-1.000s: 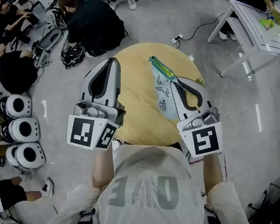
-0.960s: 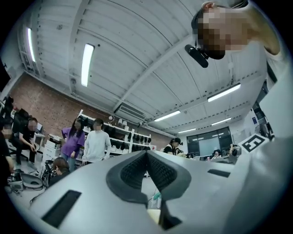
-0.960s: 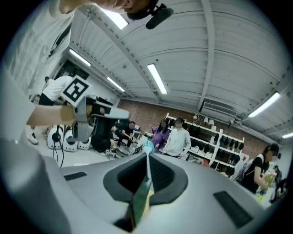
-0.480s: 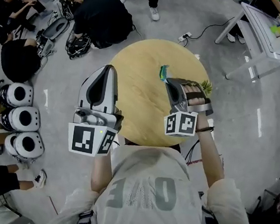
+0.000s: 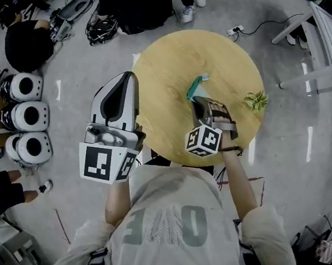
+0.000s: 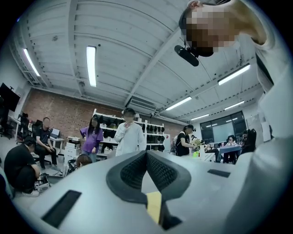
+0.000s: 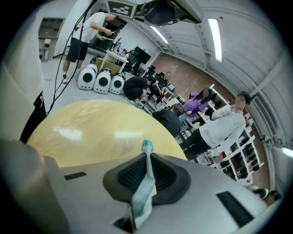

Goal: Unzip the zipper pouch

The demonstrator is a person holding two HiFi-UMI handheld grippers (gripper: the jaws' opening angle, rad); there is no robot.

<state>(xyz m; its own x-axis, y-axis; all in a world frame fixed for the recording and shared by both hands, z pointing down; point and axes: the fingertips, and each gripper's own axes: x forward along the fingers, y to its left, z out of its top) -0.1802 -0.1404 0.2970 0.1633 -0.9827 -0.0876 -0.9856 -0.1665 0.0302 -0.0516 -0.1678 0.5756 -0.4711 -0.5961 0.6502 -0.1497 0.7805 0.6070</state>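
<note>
Head view: three white round pods (image 5: pixel 26 119) sit on the floor, far left. Left gripper (image 5: pixel 129 77) is raised by the table's left edge, jaws together with nothing between them. Table (image 5: pixel 169 57) is round and yellow. Pouch (image 5: pixel 195 87) hangs over mid-table, pinched edge-on in the right gripper (image 5: pixel 201 102), whose jaws are clamped on its fabric. The pouch's teal end pokes past the tips. Small plant (image 5: pixel 256 100) stands near the right rim, apart from the pouch.

The pouch (image 7: pixel 143 194) is clamped between the right gripper's (image 7: pixel 147 157) closed jaws, its teal tip held above the table (image 7: pixel 87 125).
</note>
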